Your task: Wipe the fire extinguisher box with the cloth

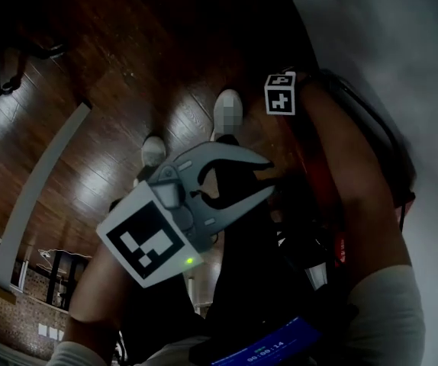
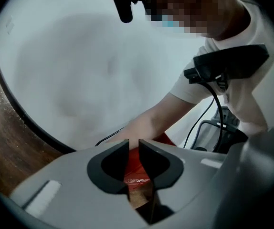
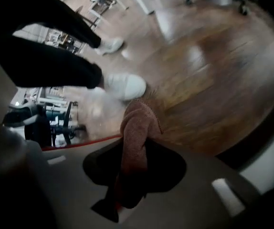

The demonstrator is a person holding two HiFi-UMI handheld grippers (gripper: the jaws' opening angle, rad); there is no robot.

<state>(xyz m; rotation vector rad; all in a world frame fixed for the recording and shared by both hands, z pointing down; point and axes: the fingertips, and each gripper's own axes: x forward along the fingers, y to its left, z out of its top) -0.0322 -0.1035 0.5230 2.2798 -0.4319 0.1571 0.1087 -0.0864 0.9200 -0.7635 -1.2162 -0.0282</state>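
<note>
While right gripper [image 3: 134, 151] clamps the cloth [image 3: 137, 123] near fire extinguisher box [image 2: 136, 168] | left gripper [image 2: 133, 147] barely parted, empty | should probably press cloth flat, overlap strokes

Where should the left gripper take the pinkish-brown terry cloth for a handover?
Probably the bunched end of the pinkish-brown terry cloth sticking out past the right gripper, which is clamped lower down; come from beyond the tips, jaws across the roll.

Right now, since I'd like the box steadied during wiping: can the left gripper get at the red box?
Probably yes. The left gripper is empty, jaws slightly apart, and the red box shows directly beyond them. The person's forearm crosses just above it and may crowd the approach.
</note>
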